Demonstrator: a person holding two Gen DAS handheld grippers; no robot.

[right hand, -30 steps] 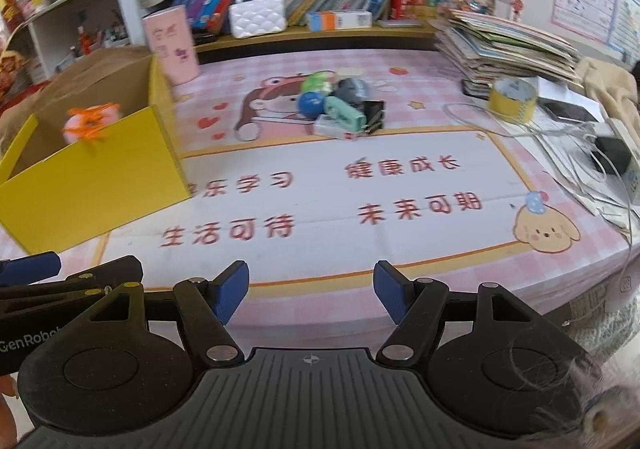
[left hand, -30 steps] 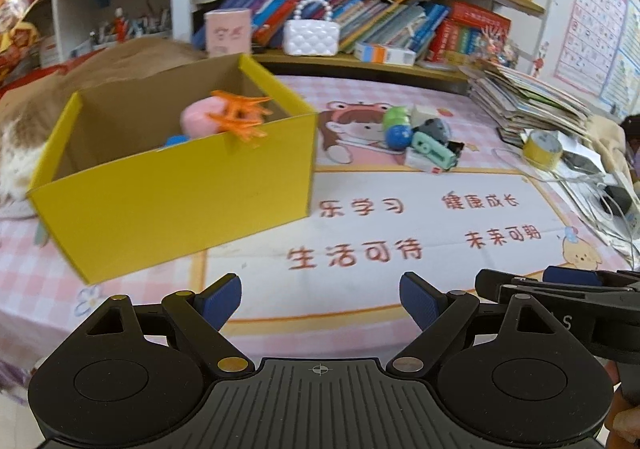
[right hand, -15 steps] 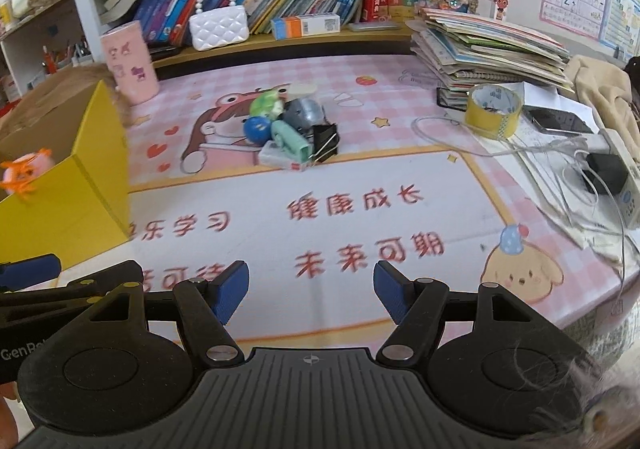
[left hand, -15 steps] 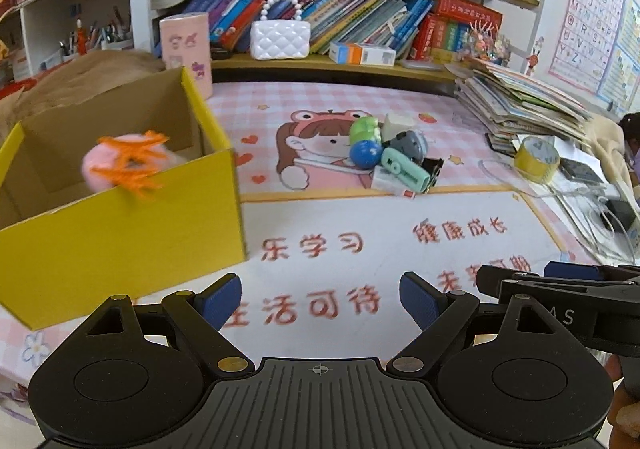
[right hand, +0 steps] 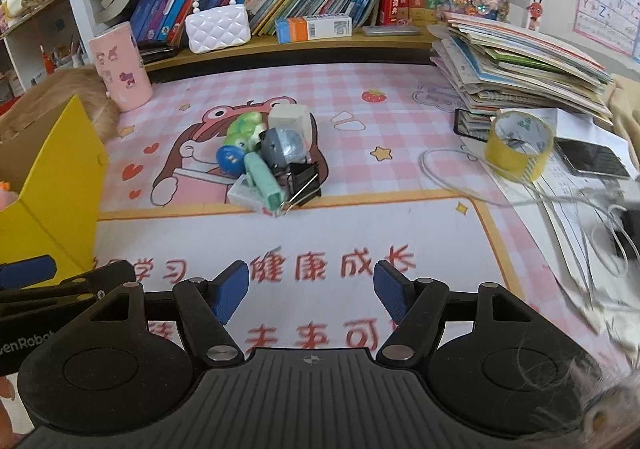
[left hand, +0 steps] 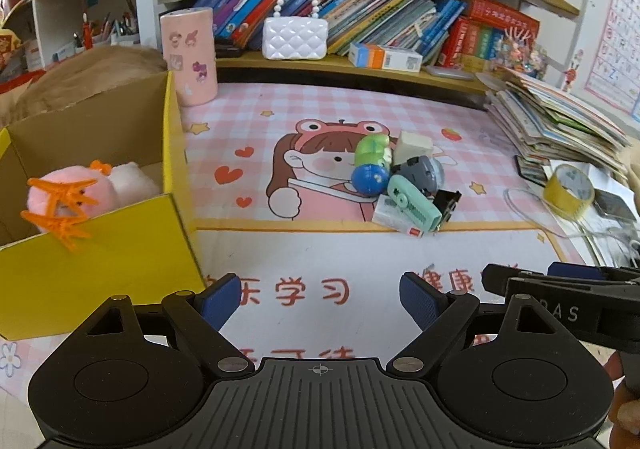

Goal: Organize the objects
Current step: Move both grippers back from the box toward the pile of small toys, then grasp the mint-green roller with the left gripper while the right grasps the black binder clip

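Observation:
A pile of small objects lies mid-table: a green toy (left hand: 373, 150), a blue ball (left hand: 370, 179), a grey toy (left hand: 420, 172), a mint stapler (left hand: 414, 207), a black binder clip (left hand: 447, 203) and a white block (left hand: 414, 144). The pile also shows in the right wrist view, with the stapler (right hand: 264, 185) and clip (right hand: 306, 183) nearest. A yellow box (left hand: 100, 269) at the left holds a pink plush (left hand: 76, 197). My left gripper (left hand: 320, 299) is open and empty, short of the pile. My right gripper (right hand: 311, 291) is open and empty too.
A pink cup (left hand: 189, 55) stands behind the box. A stack of books (right hand: 520, 65), a yellow tape roll (right hand: 518, 143), a phone (right hand: 592, 159) and cables (right hand: 560, 201) crowd the right side. A bookshelf with a white purse (left hand: 295, 37) runs along the back.
Both grippers have swung right and moved toward the pile. The yellow box has slid to the left edge of both views. Both grippers stay open.

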